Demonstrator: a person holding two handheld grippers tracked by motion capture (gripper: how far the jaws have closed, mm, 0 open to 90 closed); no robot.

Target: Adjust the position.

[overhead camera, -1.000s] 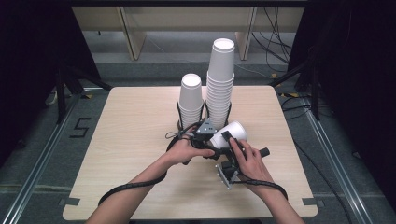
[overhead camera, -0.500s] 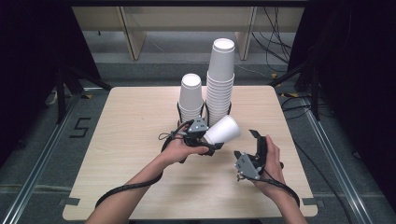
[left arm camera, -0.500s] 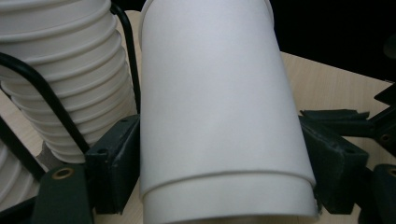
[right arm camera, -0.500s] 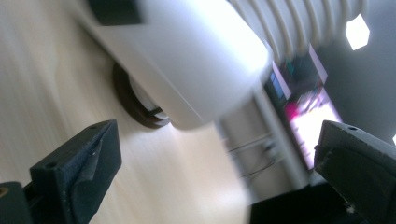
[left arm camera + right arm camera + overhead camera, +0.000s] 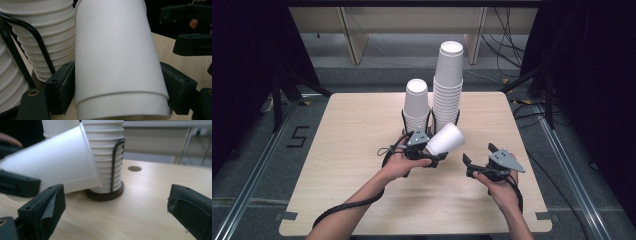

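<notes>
My left gripper (image 5: 432,150) is shut on a single white paper cup (image 5: 446,139), which lies tilted with its closed bottom pointing up and right. In the left gripper view the black jaws press both sides of the cup (image 5: 117,57). My right gripper (image 5: 479,155) is open to the right of the cup, a short gap away, with nothing between its jaws. In the right gripper view its jaws stand wide apart and the held cup (image 5: 55,162) slants in front of the tall stack (image 5: 105,150).
Two stacks of white cups stand upside down in black wire holders at mid-table: a short stack (image 5: 417,102) and a tall stack (image 5: 448,80). The tall stack's holder has a dark round base (image 5: 105,194). The wooden table (image 5: 352,150) has a small hole (image 5: 135,168).
My right gripper has left the cup and moved right and toward the front edge, now open. My left gripper keeps the cup, tilted slightly more upward.
</notes>
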